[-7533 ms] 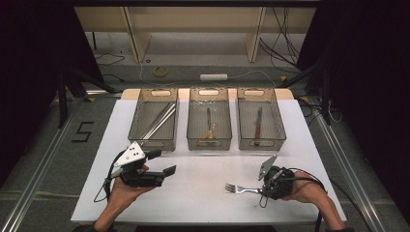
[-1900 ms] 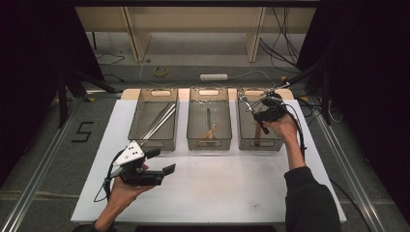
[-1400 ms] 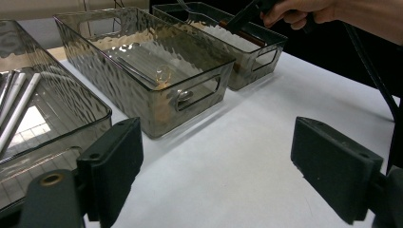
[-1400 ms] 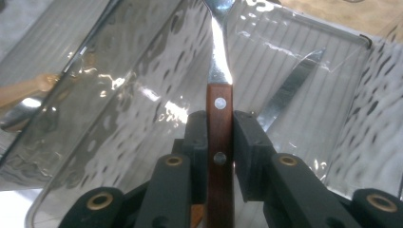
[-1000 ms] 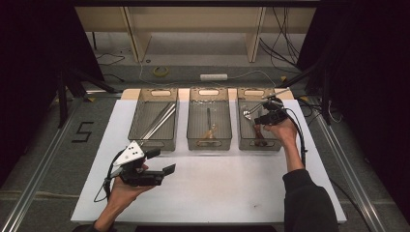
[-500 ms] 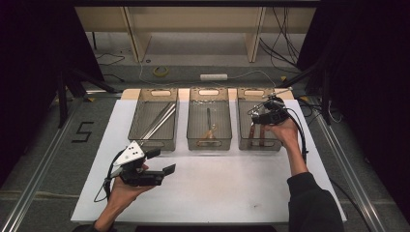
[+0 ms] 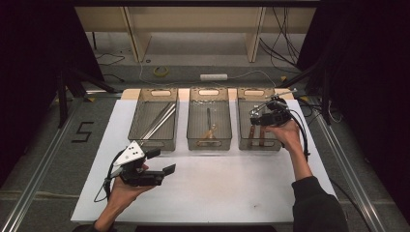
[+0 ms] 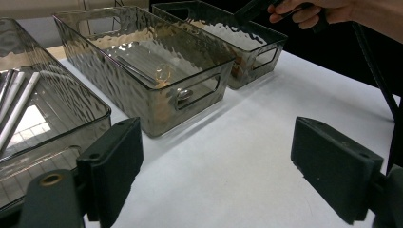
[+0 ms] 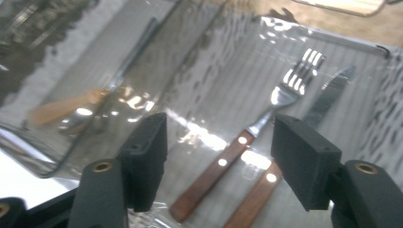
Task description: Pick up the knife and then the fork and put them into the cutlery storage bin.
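- The right claw hangs over the right bin, pointing down into it; its jaws have just been opening and stand wide apart with nothing between them.
- In the right gripper view, the fork lies on the bin floor below the right claw, free of both pads, tines toward the far end, wooden handle toward the near end.
- A knife with a like wooden handle lies just beside the fork, roughly parallel to it.
- The middle bin holds a spoon with a wooden handle; through the rippled wall it also shows in the right gripper view.
- The left bin holds long metal pieces lying slantwise.
- All three bins stand side by side at the far side of the white table.
- The left claw rests near the table's near left side, well apart from the bins, jaws wide open and empty.
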A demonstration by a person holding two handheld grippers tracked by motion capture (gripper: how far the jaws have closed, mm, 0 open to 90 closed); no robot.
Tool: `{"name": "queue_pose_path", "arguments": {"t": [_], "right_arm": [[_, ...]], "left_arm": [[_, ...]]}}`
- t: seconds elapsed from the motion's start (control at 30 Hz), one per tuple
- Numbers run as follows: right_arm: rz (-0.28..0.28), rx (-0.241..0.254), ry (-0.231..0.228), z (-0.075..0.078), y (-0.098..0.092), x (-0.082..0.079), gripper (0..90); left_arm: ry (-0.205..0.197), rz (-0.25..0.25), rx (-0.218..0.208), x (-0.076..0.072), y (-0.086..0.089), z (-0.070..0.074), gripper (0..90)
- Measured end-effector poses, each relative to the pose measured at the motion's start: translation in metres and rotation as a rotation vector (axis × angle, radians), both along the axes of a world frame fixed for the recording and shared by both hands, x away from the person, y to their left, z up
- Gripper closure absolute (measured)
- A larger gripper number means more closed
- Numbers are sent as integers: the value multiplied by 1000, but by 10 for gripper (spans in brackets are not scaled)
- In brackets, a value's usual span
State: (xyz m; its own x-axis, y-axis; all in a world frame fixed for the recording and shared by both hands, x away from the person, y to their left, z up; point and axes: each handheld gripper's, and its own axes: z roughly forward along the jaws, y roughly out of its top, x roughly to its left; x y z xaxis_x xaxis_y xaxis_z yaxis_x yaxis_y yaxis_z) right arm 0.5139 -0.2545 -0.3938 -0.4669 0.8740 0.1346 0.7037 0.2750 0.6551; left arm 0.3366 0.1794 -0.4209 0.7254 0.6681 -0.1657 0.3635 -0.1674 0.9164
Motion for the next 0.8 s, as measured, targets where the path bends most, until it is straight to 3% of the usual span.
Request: {"name": "queue_pose_path", "arguments": {"t": [0.33,0.6,0.8], "right_arm": [[53,20,-74,6,7,-19,323],[120,35,-149,12,20,-44,310],[147,60,-180,14,26,-57,302]], "left_arm": [[0,0,1,0,0,0,175],[-2,0,2,0,0,0,176],[0,0,1,0,0,0,175]]}}
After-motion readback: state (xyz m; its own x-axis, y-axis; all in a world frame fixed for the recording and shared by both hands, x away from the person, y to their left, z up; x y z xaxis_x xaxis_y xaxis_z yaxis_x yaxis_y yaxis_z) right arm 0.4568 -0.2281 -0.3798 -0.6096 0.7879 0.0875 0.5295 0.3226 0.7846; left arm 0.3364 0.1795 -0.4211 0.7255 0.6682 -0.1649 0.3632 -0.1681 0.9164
